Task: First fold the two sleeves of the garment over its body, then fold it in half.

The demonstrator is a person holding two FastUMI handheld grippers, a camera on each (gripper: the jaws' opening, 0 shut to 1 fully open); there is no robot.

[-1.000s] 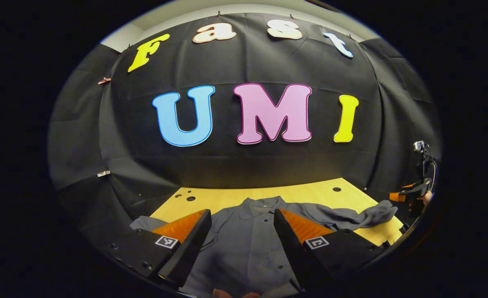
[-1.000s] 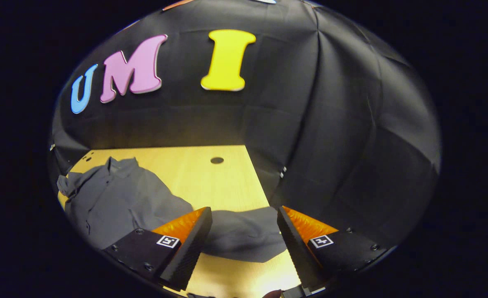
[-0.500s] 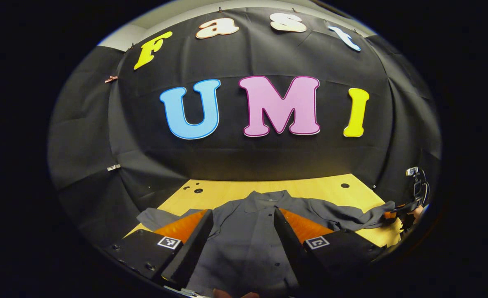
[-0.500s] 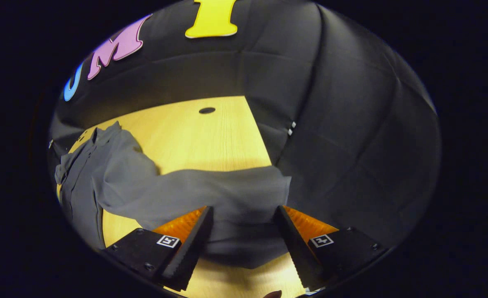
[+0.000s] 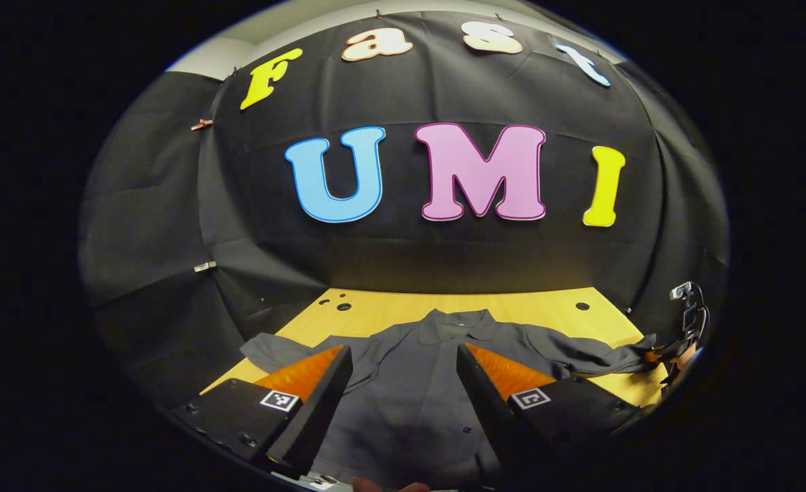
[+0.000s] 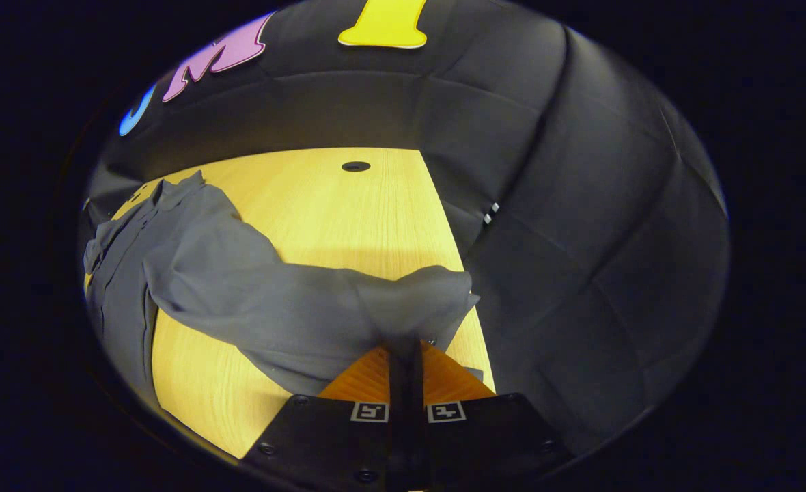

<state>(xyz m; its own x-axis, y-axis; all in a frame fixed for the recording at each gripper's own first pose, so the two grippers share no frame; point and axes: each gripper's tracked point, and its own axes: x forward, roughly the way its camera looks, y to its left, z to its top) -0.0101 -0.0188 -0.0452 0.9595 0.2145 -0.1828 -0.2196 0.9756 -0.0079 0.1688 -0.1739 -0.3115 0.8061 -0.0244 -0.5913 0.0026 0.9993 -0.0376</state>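
Grey shirt (image 5: 410, 396) lies flat on the yellow worktop (image 5: 512, 311), collar toward the back wall, front with buttons up. In the left gripper view the left hand-held gripper (image 5: 403, 372) hangs over the lower middle of the shirt body, fingers spread wide with bare fabric between them, nothing gripped. One sleeve (image 5: 273, 345) spreads out at lower left of that frame, the other sleeve (image 5: 594, 355) runs to the far right edge, where the second hand-held gripper (image 5: 656, 354) pinches its end, a hand just behind it. In the right gripper view the right hand-held gripper (image 6: 404, 352) sits at bottom centre, fingers pressed together on the cuff end of that sleeve (image 6: 307, 307); the cloth bunches at the tips near the worktop's right edge. From there the sleeve stretches up-left across the worktop (image 6: 348, 205) to the shirt body (image 6: 123, 273) at the left edge of the frame.
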